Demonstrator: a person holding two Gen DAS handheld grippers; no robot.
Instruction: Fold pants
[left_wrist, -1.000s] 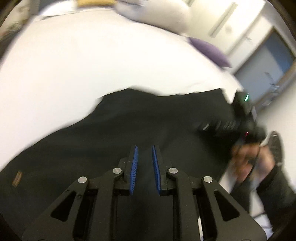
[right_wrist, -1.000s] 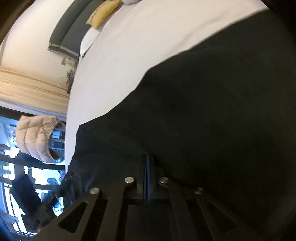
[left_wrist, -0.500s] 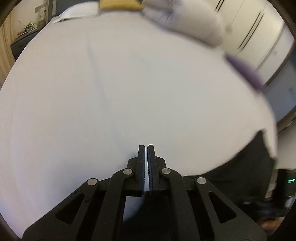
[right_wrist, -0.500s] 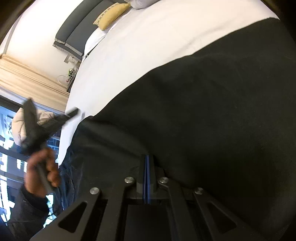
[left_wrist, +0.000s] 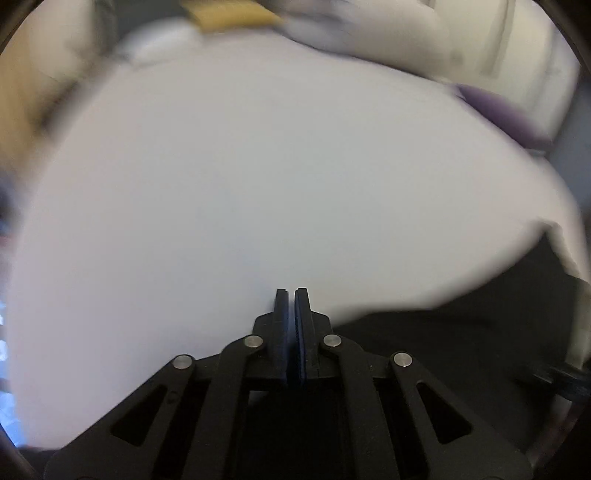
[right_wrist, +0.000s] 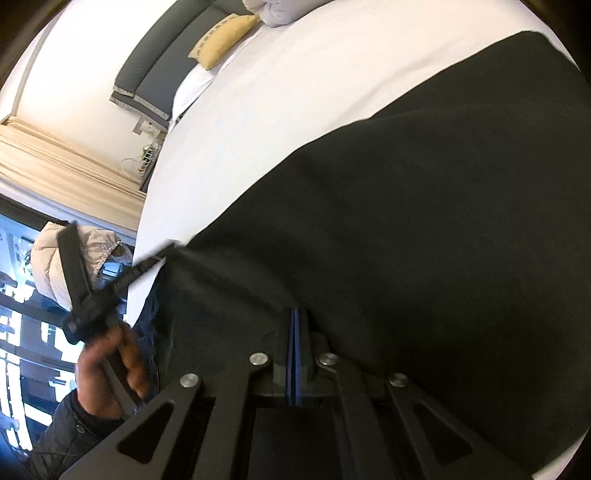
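Left wrist view: left gripper (left_wrist: 291, 295) has its fingers pressed together over the white bed (left_wrist: 229, 206), nothing pinched; black pants (left_wrist: 461, 354) lie at the bed's right edge.

Right wrist view: right gripper (right_wrist: 294, 314) is squeezed closed with its tips against the pants (right_wrist: 424, 229) spread across the bed (right_wrist: 295, 85); I can't tell if fabric's caught.

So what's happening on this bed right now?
A person is folding black pants spread on a white bed, with a handheld gripper in each hand. The right gripper is shut at the dark cloth. The left gripper is shut at the pants' edge, though whether it pinches cloth is unclear.
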